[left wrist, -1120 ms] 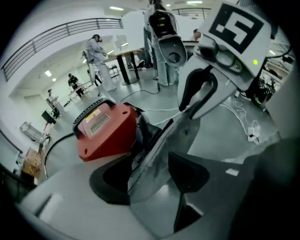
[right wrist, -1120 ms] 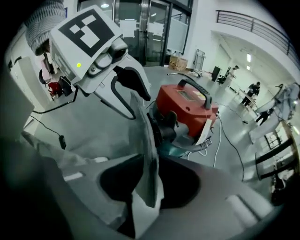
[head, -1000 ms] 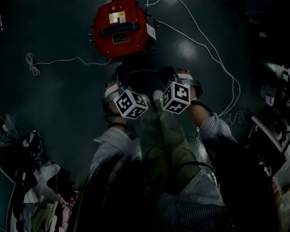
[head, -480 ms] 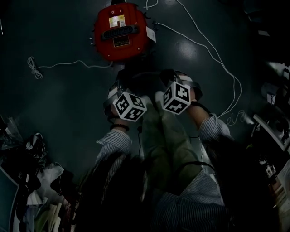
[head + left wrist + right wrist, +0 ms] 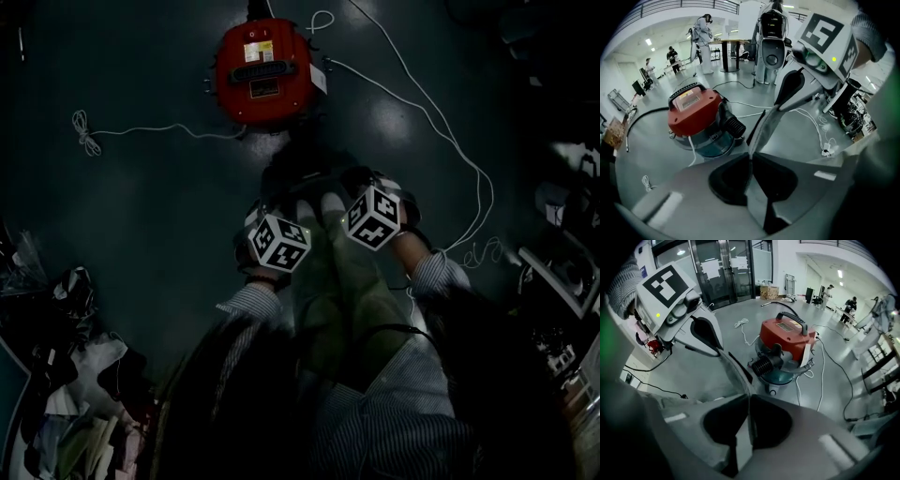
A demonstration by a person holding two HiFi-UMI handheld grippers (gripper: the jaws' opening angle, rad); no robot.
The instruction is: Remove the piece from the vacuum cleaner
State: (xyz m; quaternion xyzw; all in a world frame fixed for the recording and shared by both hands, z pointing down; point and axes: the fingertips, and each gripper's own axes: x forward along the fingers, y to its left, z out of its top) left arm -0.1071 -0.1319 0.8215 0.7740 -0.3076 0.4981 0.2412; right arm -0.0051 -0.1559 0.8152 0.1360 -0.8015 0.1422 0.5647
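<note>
The vacuum cleaner (image 5: 265, 73) has a red lid and a blue-grey drum and stands on the dark floor ahead of me (image 5: 693, 115) (image 5: 785, 338). A black ribbed hose socket (image 5: 735, 126) (image 5: 763, 365) sticks out of its side towards me. My left gripper (image 5: 751, 157) and right gripper (image 5: 748, 397) are held close together above my legs, short of the vacuum. Both have their jaws shut with nothing seen between them. Their tips meet each other: the right gripper (image 5: 758, 138) reaches the left one's tip, and the left gripper (image 5: 740, 376) reaches the right one's.
A white cable (image 5: 441, 122) loops over the floor right of the vacuum, and a small tied cord (image 5: 84, 131) lies to its left. Clutter (image 5: 66, 375) piles at the lower left, and equipment (image 5: 562, 272) stands at the right. People (image 5: 703, 42) and tables are far behind.
Both grippers have dropped lower in the head view and come closer together. The vacuum now sits higher and further right in that view.
</note>
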